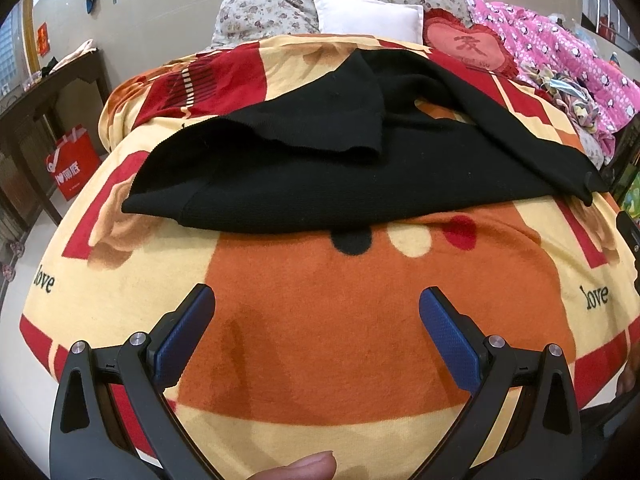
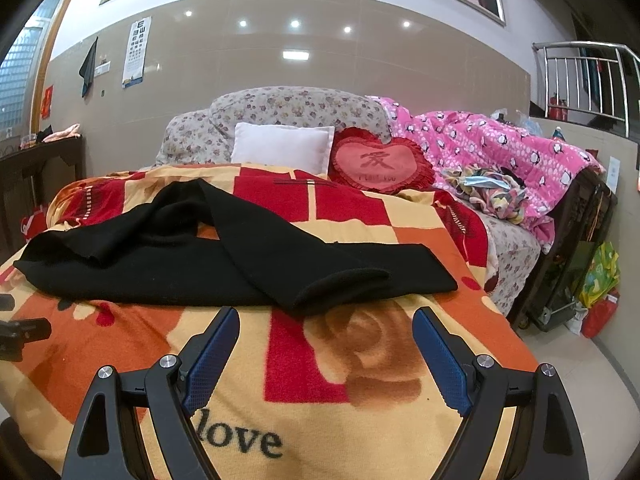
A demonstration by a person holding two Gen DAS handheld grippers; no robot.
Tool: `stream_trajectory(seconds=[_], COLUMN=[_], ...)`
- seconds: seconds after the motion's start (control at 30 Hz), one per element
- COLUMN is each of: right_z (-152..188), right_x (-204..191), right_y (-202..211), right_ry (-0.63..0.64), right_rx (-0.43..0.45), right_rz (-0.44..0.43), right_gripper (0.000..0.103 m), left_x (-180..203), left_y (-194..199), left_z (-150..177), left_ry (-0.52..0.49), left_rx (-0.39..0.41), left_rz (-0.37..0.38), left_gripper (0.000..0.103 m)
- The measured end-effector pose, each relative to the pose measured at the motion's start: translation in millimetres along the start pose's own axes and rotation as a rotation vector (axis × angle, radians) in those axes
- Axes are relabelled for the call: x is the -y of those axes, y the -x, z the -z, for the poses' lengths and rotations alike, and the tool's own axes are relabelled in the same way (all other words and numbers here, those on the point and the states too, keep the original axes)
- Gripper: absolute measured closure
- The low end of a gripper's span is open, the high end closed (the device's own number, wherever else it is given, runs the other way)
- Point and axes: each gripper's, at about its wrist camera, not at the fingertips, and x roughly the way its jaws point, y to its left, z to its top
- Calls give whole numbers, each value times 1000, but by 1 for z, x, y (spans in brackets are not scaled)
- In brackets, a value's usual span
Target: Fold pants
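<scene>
Black pants [image 1: 352, 168] lie crumpled across a red, orange and cream blanket [image 1: 340, 320] on a bed. One leg is folded back over the other and a cuff points toward the right edge. In the right wrist view the same pants [image 2: 224, 252] stretch from left to centre, a rolled cuff nearest me. My left gripper [image 1: 316, 300] hovers open over the blanket, short of the pants' near edge, nothing between its blue pads. My right gripper [image 2: 326, 320] is open too, just in front of the cuff. A fingertip [image 1: 308, 466] shows at the bottom.
A white pillow [image 2: 280, 148], a red heart cushion [image 2: 380, 166] and a pink quilt [image 2: 500, 148] sit at the bed's head and right side. A dark wooden table [image 1: 44, 92] and red bag [image 1: 74, 164] stand left of the bed. Bags [image 2: 598, 280] lie on the floor at right.
</scene>
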Motion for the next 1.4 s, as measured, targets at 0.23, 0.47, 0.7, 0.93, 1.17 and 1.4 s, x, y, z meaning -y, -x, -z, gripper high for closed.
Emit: stream_trajectory(seconds=[0.23,0.47,0.7,0.93,1.17,1.4], right_z=[0,0,0,-1,0,0], right_x=[2,3,4,4,4,4], right_y=[1,1,2,1,2,2], right_ry=[-3,-5,-7,-8,-9,-10], right_rx=[-2,-2,-3,-5,-2,-3], right_rz=[4,2,3,3,4,4], right_gripper=[16,16,16,16,16,16], left_x=[0,0,0,0,0,1], left_y=[0,0,0,-1,-1,-1], left_z=[0,0,1,1,1,1], left_ry=[2,0,3,2,3,3], left_rx=[-2,-3,-5,-6,-7,-8], left_rz=[0,3,2,2,2,2], left_gripper=[1,1,1,1,1,1])
